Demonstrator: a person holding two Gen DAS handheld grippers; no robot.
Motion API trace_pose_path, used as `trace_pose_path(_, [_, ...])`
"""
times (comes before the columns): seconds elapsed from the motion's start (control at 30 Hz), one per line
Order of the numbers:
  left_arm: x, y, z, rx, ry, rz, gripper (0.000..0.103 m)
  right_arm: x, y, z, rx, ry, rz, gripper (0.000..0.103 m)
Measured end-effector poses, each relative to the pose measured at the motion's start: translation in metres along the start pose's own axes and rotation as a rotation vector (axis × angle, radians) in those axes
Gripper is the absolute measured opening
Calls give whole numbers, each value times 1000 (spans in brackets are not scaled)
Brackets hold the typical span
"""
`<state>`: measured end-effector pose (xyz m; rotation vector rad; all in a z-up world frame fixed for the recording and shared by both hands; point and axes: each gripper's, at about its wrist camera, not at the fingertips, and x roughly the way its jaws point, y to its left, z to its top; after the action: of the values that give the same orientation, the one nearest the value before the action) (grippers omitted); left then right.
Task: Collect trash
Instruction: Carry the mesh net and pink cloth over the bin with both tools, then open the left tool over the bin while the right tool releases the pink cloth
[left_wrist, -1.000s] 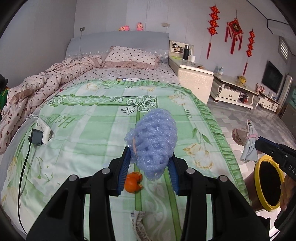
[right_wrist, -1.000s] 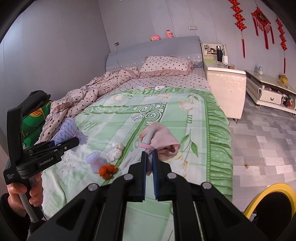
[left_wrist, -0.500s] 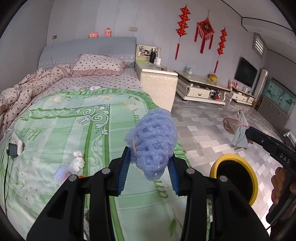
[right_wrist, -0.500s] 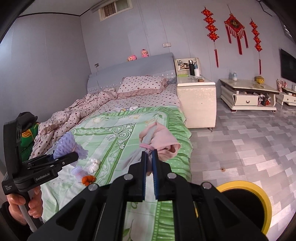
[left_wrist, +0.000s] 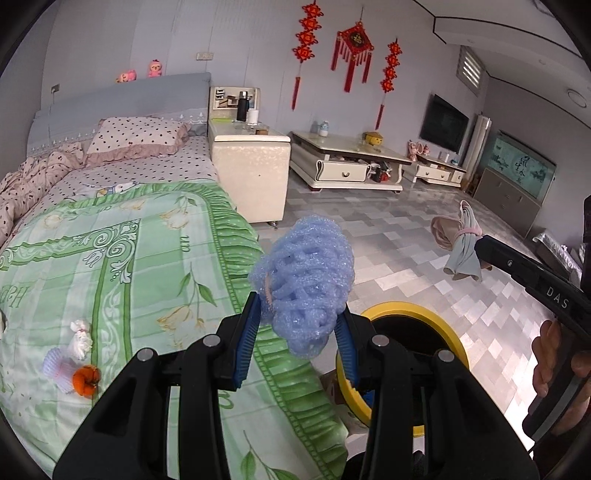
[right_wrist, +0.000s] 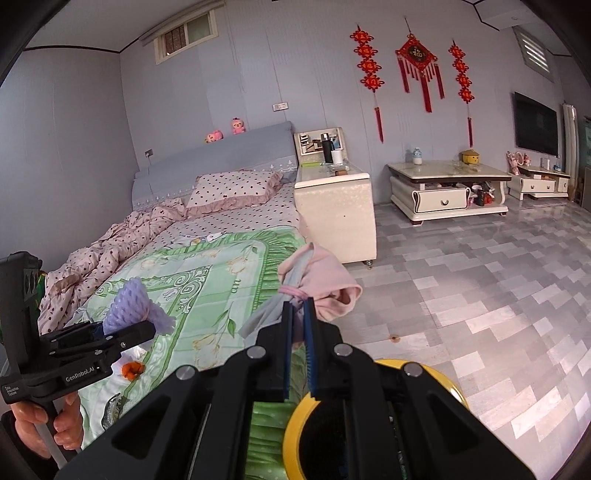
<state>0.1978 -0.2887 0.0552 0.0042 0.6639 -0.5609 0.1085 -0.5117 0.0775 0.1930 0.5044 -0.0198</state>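
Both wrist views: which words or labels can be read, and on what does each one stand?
"DAS": right gripper body.
"GenRobot.AI": left gripper body.
Small white label below it: too small.
"an": green blanket.
Gold character on red wall knot: blurred.
Fish tank calligraphy: unreadable.

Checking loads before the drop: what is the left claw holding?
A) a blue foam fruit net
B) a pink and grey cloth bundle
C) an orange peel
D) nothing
A: the left claw is clamped on the blue foam fruit net; the cloth bundle is in the right claw.
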Motion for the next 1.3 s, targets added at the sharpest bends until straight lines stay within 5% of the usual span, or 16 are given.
trace_pose_path(0.5, [78,-71,-31,56,134,-87,37,16,-71,-32,96,81,-59,6])
trace_pose_path(1.17, [161,-87,-81,48,278,-143,44,62,-125,-69,228,205,-55,7])
trace_pose_path(1.3, [162,-87,-84,46,283,-151,54,61,-130,-69,238,204,-73,12])
